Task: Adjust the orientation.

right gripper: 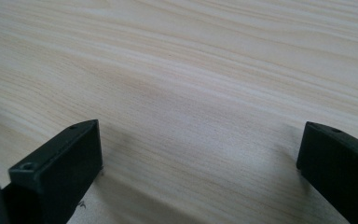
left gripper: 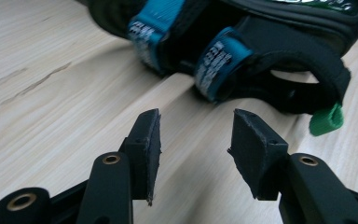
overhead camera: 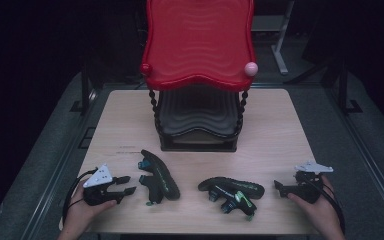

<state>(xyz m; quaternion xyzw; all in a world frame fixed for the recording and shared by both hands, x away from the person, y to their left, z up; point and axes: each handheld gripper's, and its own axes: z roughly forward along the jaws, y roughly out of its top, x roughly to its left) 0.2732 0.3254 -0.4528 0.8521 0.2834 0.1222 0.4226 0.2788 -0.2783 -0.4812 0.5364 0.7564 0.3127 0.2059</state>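
Two black sandals with blue straps and green tabs lie on the wooden table. The left sandal lies on its side just right of my left gripper. In the left gripper view its blue straps and green tab sit a short way beyond the gripper, whose jaws stand partly apart with only bare wood between them. The right sandal lies left of my right gripper. The right gripper is open wide over bare table.
A two-tier shoe rack stands at the back middle of the table, with a red wavy top shelf and a black lower shelf. A pink knob caps its right post. The table's front edge runs just under both hands.
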